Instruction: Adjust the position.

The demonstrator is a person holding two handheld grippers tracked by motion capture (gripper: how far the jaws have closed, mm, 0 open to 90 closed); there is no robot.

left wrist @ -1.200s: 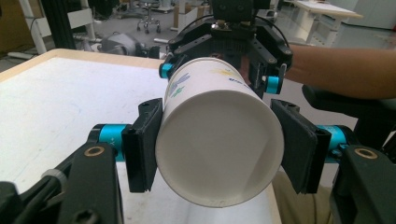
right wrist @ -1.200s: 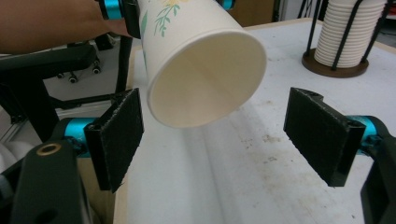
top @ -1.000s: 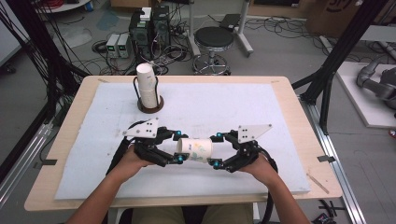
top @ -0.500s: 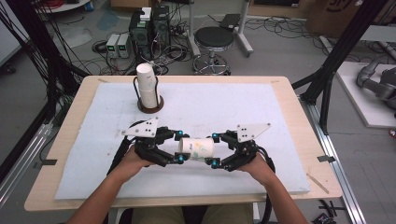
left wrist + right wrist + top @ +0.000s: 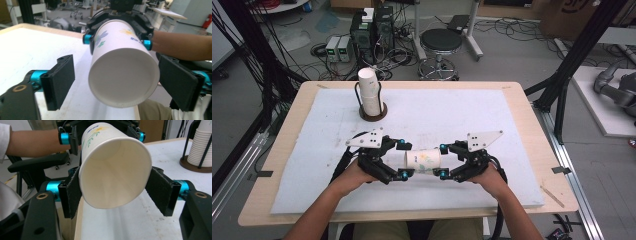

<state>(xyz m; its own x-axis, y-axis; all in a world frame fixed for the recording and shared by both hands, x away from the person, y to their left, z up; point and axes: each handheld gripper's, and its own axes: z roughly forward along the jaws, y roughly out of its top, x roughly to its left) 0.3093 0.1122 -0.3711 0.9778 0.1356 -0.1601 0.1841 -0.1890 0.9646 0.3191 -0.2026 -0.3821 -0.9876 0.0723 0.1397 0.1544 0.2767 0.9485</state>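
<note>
In the left gripper view, a flower-printed white paper cup point(image 5: 124, 63) lies sideways between the left gripper's point(image 5: 120, 87) parted pads, untouched, its far end clamped by the right gripper point(image 5: 117, 37).

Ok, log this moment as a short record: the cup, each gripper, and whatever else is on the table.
cup: paper cup, lying level between both grippers, just above the table
left gripper: fingers just opened, spread either side of the cup's base
right gripper: fingers just closed, pressing on the cup's mouth end
elsewhere: stack of cups upright in a holder, far left
</note>
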